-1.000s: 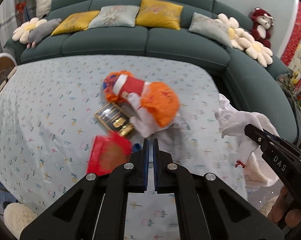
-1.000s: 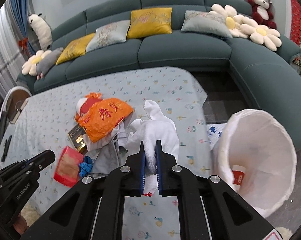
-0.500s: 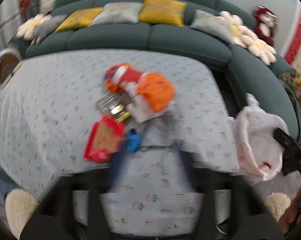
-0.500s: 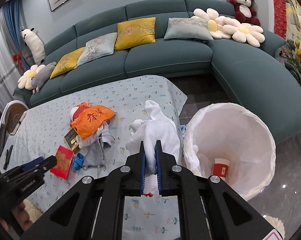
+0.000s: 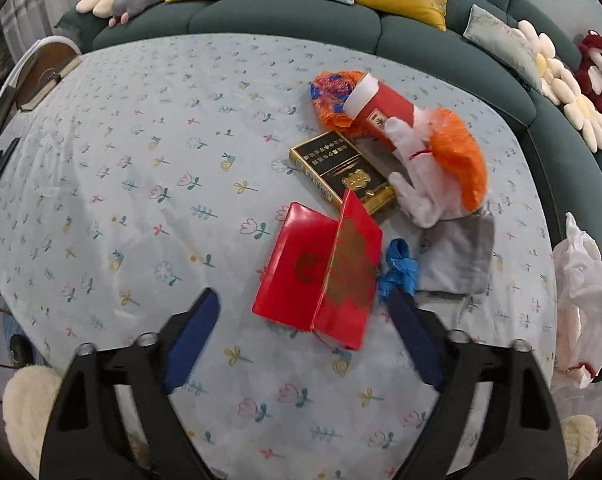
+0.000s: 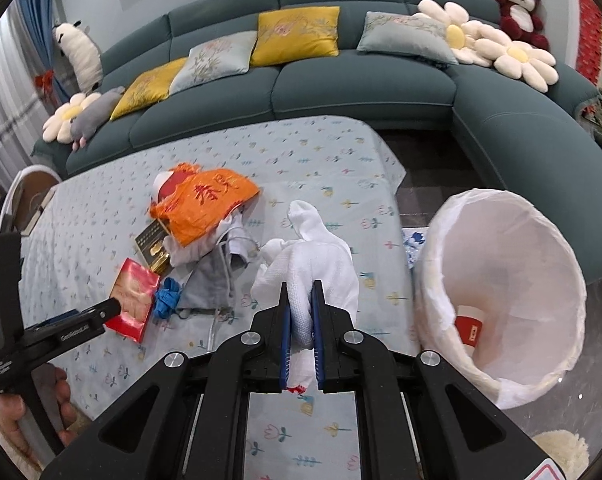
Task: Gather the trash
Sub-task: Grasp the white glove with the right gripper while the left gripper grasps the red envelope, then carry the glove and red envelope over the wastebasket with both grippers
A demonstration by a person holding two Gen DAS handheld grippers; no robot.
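Left wrist view cuts the bin off at 3 o'clock, only crumpled white liner shows. Left gripper fingers have just been closing a bit but stand apart, straddling the red packet on the table, not pressing it. Right wrist view gets the whole bin, cup inside, and right gripper clamped on a white glove at 12 o'clock.

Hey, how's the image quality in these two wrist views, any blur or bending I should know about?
Left wrist view: the left gripper fingers are smeared by motion blur, while the red packet stays sharp. Right wrist view: crisp throughout, with the right gripper shut on the white cloth. Both views show strong fisheye bending and dark corners.
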